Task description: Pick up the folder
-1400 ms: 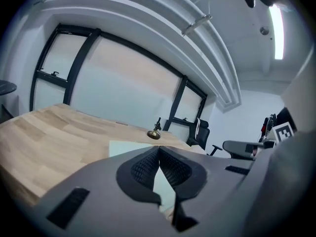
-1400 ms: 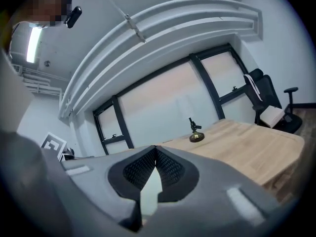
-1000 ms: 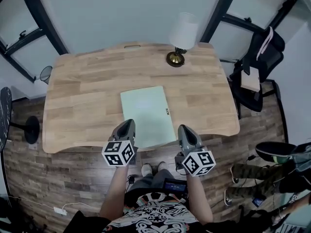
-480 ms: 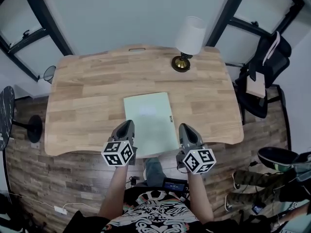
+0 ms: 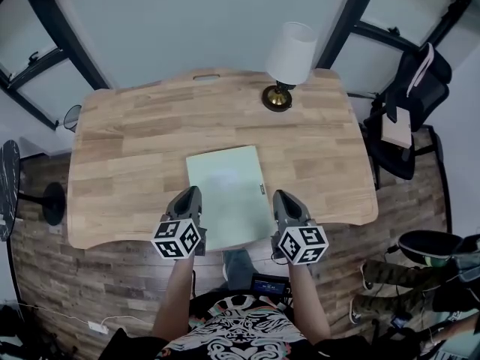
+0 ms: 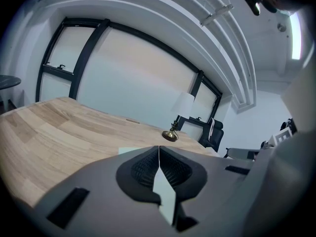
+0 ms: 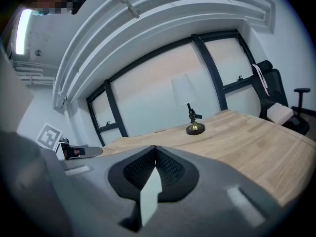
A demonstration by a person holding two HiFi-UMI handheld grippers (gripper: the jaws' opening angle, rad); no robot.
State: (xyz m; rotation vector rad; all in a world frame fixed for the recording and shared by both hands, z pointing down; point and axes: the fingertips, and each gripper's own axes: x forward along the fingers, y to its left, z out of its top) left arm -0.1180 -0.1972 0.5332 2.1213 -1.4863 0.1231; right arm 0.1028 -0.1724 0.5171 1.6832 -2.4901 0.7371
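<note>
The pale green folder [image 5: 227,193] lies flat on the wooden table [image 5: 127,148], close to its front edge. My left gripper [image 5: 189,193] hovers at the folder's left edge and is shut, with nothing held. My right gripper [image 5: 283,196] is just off the folder's right edge, also shut and empty. In the left gripper view the jaws [image 6: 158,147] meet, and a strip of the folder [image 6: 129,150] shows beyond them. The right gripper view has the closed jaws [image 7: 155,147] pointing across the table towards the lamp [image 7: 189,107].
A brass-based lamp [image 5: 289,58] with a white shade stands at the table's back, right of centre. A black office chair [image 5: 405,118] is off the right end. A person's legs [image 5: 394,276] are on the floor at right. A dark stool [image 5: 9,190] stands at left.
Both grippers have moved forward over the table's front edge and a little lower, now flanking the near part of the folder. Both stayed shut. The folder has not moved.
</note>
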